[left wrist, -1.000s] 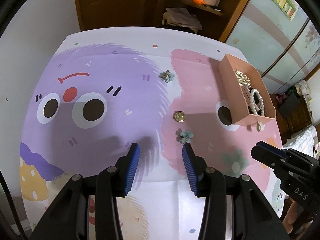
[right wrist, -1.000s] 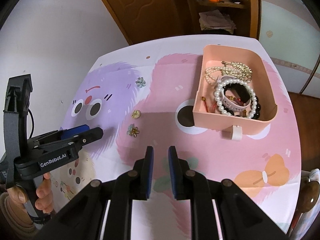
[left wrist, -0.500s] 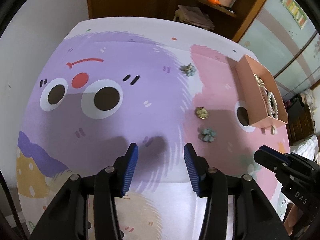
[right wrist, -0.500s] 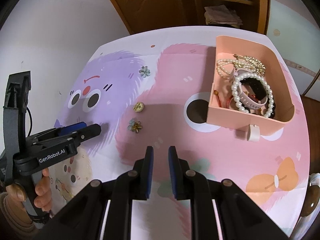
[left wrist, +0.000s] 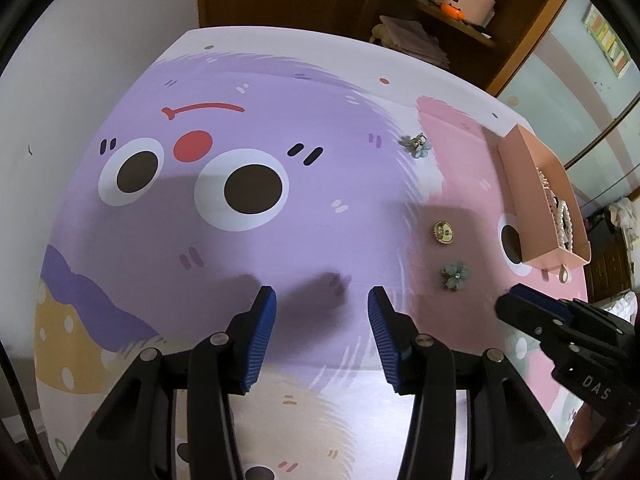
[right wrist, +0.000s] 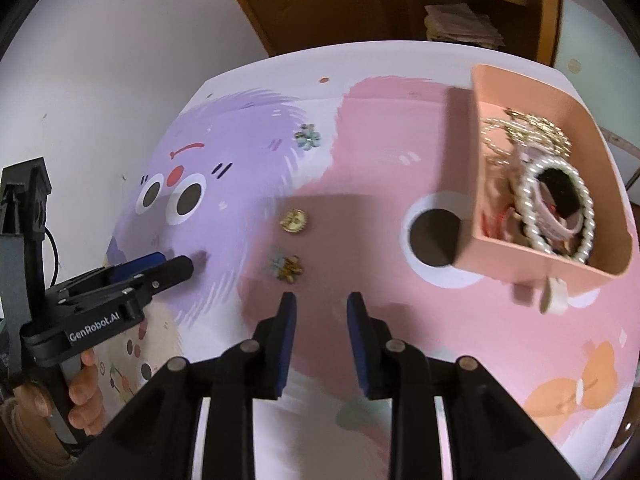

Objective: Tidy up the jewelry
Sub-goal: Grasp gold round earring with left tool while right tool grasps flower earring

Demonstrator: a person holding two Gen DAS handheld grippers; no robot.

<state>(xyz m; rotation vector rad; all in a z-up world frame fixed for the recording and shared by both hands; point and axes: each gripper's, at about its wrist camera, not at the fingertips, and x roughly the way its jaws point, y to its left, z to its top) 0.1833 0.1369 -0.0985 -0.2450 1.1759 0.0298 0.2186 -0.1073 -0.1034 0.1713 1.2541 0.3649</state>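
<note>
Nearest, the left tool [left wrist: 322,304] hangs released w/ nothing between its pads over bare purple print, and the right tool [right wrist: 321,309] is spreading, also empty, both w/ free desk [right wrist: 520,344] around them. Just beyond the right tool lies a flower earring [right wrist: 286,267], then a gold brooch [right wrist: 294,220], then a 2nd flower earring [right wrist: 307,136]. Right of the brooch sits the pink tray [right wrist: 516,258] near the desk's right edge, holding pearl strands and gold chain; wooden shelves stand past the far edge.

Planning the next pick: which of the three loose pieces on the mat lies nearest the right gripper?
The near flower brooch, just ahead of the right gripper, whose empty jaws are opening. The gold brooch lies beyond it; the far flower brooch farthest.
</note>
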